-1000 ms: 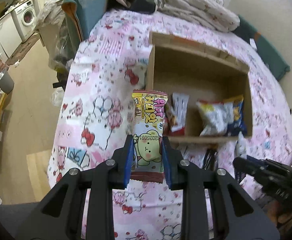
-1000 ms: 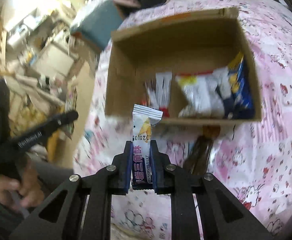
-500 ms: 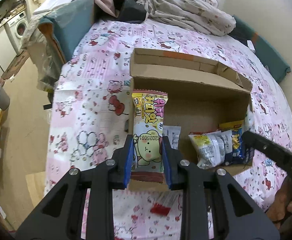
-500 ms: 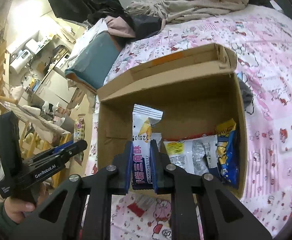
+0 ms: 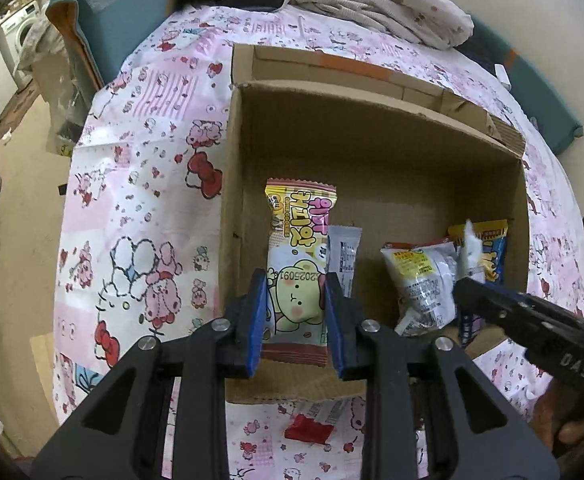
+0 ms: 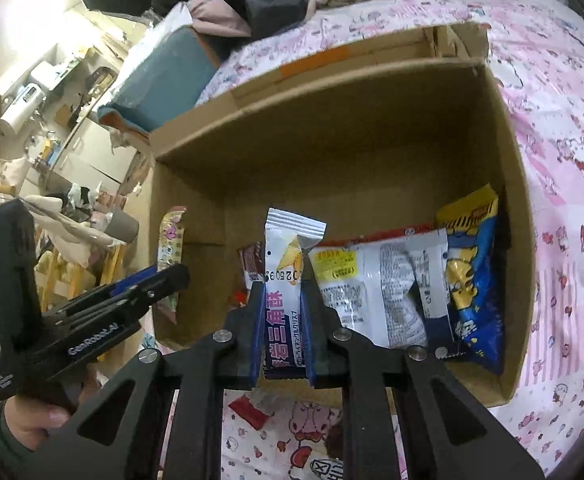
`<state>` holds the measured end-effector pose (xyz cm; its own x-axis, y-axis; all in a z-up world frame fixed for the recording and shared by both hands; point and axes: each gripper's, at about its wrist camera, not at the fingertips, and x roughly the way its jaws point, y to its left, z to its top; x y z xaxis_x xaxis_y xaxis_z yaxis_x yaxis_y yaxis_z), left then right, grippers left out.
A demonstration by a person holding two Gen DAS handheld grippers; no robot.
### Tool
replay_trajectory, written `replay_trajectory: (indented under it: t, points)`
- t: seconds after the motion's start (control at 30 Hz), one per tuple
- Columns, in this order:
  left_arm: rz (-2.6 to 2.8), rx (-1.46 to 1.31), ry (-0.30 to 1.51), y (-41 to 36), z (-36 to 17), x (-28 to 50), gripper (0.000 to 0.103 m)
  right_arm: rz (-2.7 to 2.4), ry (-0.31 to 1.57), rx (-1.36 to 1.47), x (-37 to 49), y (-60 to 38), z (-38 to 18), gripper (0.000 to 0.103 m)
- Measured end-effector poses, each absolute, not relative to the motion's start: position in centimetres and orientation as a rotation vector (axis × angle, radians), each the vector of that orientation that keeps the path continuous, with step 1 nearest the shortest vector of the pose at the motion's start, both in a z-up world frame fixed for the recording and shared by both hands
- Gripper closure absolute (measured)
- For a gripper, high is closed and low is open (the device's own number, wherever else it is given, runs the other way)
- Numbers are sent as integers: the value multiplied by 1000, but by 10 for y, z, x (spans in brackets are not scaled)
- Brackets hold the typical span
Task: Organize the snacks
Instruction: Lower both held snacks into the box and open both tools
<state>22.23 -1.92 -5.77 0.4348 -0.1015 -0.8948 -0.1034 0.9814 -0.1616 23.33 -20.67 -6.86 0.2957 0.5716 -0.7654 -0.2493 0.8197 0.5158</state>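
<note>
My left gripper (image 5: pixel 295 300) is shut on a yellow snack pack with a bear drawing (image 5: pixel 298 256), held upright over the left part of an open cardboard box (image 5: pixel 372 100). My right gripper (image 6: pixel 282 316) is shut on a narrow white and blue snack pack (image 6: pixel 286 264), held over the middle of the same box (image 6: pixel 332 92). Inside the box stand a white snack bag (image 6: pixel 376 280) and a blue and yellow bag (image 6: pixel 472 280) at the right. In the right wrist view the left gripper (image 6: pixel 160 280) with its yellow pack (image 6: pixel 172 248) shows at the box's left wall.
The box lies on a bed with a pink cartoon-print cover (image 5: pixel 140 200). A red wrapper (image 5: pixel 312 428) lies on the cover in front of the box. Crumpled bedding (image 5: pixel 372 4) and a teal cushion (image 5: pixel 124 12) sit behind. Floor and furniture lie to the left.
Both grippers have moved forward and down with their packs, from in front of the box to over its inside. The box now fills more of both views.
</note>
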Motion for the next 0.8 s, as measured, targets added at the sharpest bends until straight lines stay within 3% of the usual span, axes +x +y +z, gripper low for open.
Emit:
replay_trajectory:
  t: [0.2, 0.33, 0.4, 0.47, 0.5, 0.8]
  points:
    - [-13, -191, 1138, -25, -59, 222, 75, 576, 1170, 336, 236, -203, -75, 85]
    - [-6, -170, 1120, -28, -55, 219, 40, 583, 1163, 386, 239, -205, -73, 80]
    - [-17, -173, 1111, -29, -52, 218, 33, 579, 1158, 417, 240, -211, -74, 62]
    - [-27, -181, 1112, -29, -51, 218, 26, 570, 1133, 449, 239, -218, -71, 18]
    - [-31, -182, 1112, -29, -51, 218, 25, 554, 1113, 462, 238, -222, -69, 13]
    - [-13, -177, 1098, -30, -44, 214, 21, 554, 1067, 471, 235, -230, -55, 12]
